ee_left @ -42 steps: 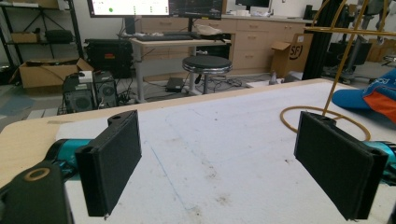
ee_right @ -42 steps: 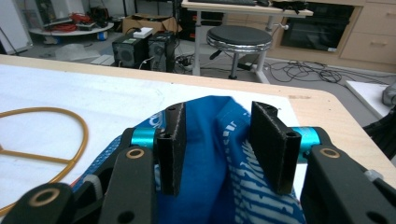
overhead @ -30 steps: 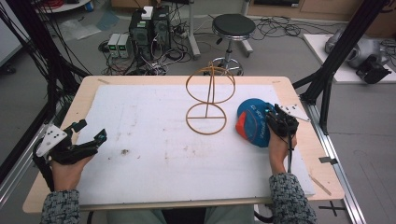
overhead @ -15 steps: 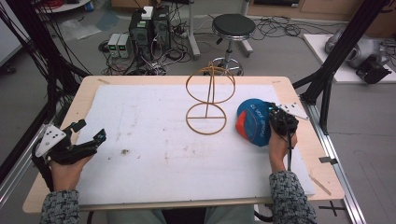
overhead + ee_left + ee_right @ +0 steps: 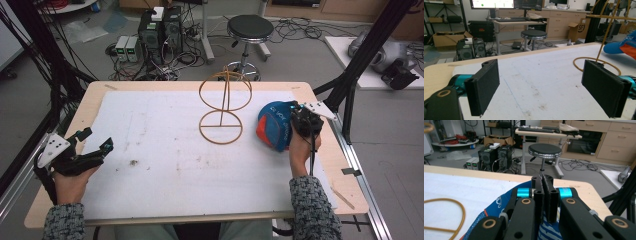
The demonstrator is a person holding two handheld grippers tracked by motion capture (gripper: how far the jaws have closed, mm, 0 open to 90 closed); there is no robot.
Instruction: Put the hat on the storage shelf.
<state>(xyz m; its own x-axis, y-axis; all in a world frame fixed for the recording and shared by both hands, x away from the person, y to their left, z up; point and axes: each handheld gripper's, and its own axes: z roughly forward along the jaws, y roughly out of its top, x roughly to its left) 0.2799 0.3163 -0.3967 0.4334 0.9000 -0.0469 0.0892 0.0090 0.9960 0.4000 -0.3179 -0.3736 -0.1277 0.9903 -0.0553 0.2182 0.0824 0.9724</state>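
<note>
in the high view the bench (image 5: 65, 200) runs across the middle of the frame, its top covered by a white sheet (image 5: 165, 150) with a few dark smudges. a wire stand (image 5: 223, 107) of yellowish metal stands just right of centre: a flat ring on the sheet, an upright post, and a tilted hoop above it.

the blue cap (image 5: 274, 125) with an orange panel lies at the right of the frame, just beside the stand's base ring but apart from it. the right hand-held gripper (image 5: 300, 120) sits on the cap's right edge, held by the person's right hand (image 5: 300, 152). in the right gripper view its jaws stand pressed together at centre frame with blue and white striped cloth of the cap (image 5: 499, 207) bunched beneath and around them, so it is clamped on the cap.

the left hand-held gripper (image 5: 95, 142) is at the lower left of the high view, near the bench's left edge, well apart from the stand. in the left gripper view its jaws stand wide apart with bare sheet between them; the stand's ring (image 5: 584, 61) and the cap (image 5: 621, 46) show at the right of that frame.

a round black stool (image 5: 250, 27) and computer boxes (image 5: 160, 27) stand on the floor at the top of the high view.
</note>
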